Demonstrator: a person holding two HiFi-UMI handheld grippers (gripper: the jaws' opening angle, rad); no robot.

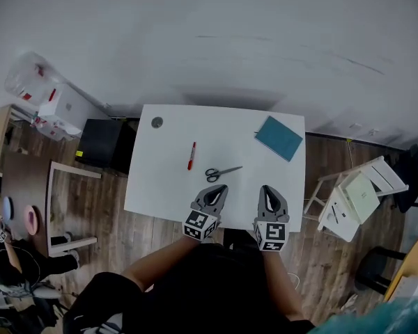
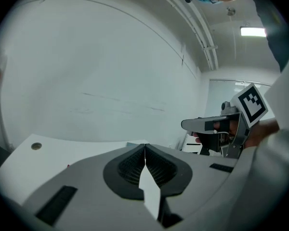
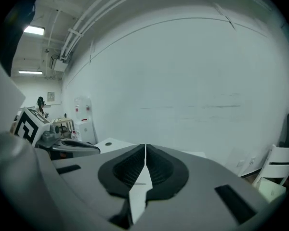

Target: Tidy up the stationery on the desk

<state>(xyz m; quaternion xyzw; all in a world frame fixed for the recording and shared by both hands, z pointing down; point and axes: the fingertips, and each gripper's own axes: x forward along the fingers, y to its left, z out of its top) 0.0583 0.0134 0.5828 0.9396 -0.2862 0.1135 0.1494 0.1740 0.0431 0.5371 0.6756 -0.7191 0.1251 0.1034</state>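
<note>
Overhead, the head view shows a white table bearing four loose items. Scissors lie near the table's centre, handles toward 9 o'clock and blades toward 3 o'clock. A red pen lies at 10 o'clock from the scissors, apart from them, its long axis running roughly 12 to 6 o'clock. A teal notebook sits at 2 o'clock from the scissors, near the far right corner, turned askew to the table's edges. A small grey disc rests by the far left corner. The left gripper and right gripper hover side by side above the table's 6 o'clock edge, both pointing toward 12 o'clock, the scissors just beyond the left gripper's tip. Each gripper's own view shows its jaws pressed together with nothing between them, and both grippers stand clear of every item. A white chair stands on the floor at 3 o'clock from the table.
</note>
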